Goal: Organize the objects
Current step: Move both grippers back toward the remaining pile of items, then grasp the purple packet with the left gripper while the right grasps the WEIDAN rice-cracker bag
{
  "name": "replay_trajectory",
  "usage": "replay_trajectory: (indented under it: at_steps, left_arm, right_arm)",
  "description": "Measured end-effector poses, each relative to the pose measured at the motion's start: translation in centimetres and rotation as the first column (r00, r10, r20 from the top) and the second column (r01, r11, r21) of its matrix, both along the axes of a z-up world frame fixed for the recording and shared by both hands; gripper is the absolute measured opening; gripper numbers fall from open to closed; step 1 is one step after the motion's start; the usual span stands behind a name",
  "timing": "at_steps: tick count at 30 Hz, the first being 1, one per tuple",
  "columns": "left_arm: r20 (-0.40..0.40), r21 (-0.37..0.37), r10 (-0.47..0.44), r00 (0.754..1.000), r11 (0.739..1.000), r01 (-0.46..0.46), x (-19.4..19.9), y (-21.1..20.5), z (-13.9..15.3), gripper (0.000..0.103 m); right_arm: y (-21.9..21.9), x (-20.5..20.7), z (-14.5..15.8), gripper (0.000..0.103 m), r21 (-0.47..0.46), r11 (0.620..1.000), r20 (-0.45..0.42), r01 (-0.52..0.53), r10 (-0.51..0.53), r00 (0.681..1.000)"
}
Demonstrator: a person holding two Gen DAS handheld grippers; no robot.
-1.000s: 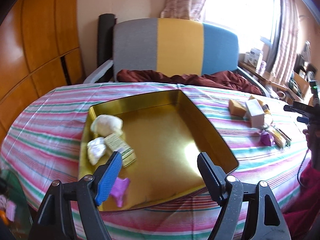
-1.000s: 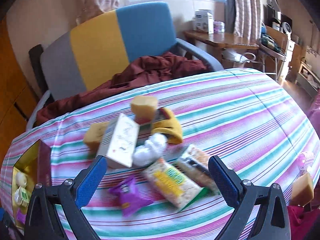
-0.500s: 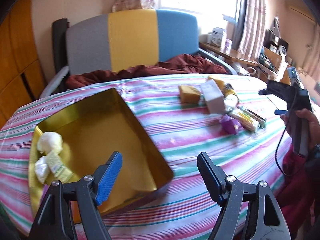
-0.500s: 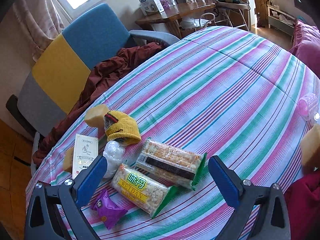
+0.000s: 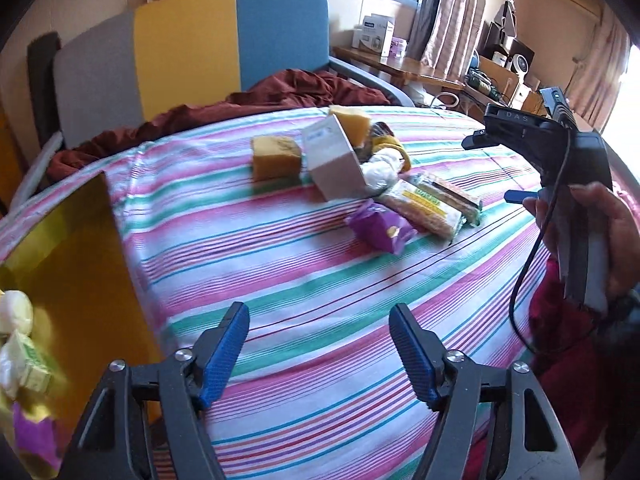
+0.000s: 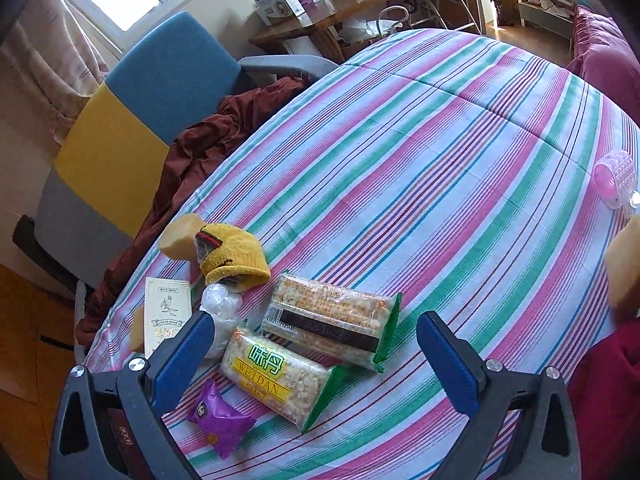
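Both grippers swing from the gold tray (image 5: 60, 248) toward the snack pile.
Left gripper (image 5: 318, 356), just narrowed, is empty; right gripper (image 6: 316, 364) gapes over two snack packs (image 6: 280, 380) mid-bed (image 6: 440, 160); tray sits at the bed's left edge.

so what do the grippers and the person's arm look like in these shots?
Left gripper and right gripper match: dark grey plastic arms with triangular cut-outs and silver pivot bolts, ending in blue ribbed pads. In the left view the right gripper's black body reads "DAS", and a black cable hangs from it. The hand gripping its grey handle comes out of a dark red sleeve.
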State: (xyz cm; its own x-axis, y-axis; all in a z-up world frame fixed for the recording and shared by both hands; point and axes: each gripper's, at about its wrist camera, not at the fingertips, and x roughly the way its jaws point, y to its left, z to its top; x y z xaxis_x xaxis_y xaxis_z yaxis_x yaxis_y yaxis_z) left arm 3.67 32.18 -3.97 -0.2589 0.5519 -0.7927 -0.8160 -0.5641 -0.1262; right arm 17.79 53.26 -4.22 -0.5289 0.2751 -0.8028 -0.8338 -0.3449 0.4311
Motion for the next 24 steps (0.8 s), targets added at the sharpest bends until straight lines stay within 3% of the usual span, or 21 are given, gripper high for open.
replay_trajectory:
  at_steps: [4,10,15,24]
  left_arm:
    - [0.069,0.002,-0.001,0.998,1.000,0.001,-0.7,3.1,-0.8,0.057]
    - [0.202,0.005,0.039,0.979,0.999,-0.041,-2.1,7.6,-2.3,0.057]
    - [0.266,-0.021,0.093,0.960,0.996,-0.090,-3.1,10.0,-3.7,0.057]
    - [0.249,-0.059,0.145,0.958,0.989,-0.135,-4.0,13.3,-4.8,0.056]
  right_arm:
    - [0.2,0.3,0.4,0.103,0.006,1.000,-0.028,0.012,-0.012,1.000]
    - [0.8,1.3,0.6,0.103,-0.010,0.999,-0.086,0.048,-0.049,0.995]
    - [1.0,0.8,0.2,0.103,-0.031,0.999,-0.095,0.025,-0.028,0.995]
    - [0.8,0.2,0.2,0.103,-0.032,0.999,-0.105,-0.006,0.003,0.995]
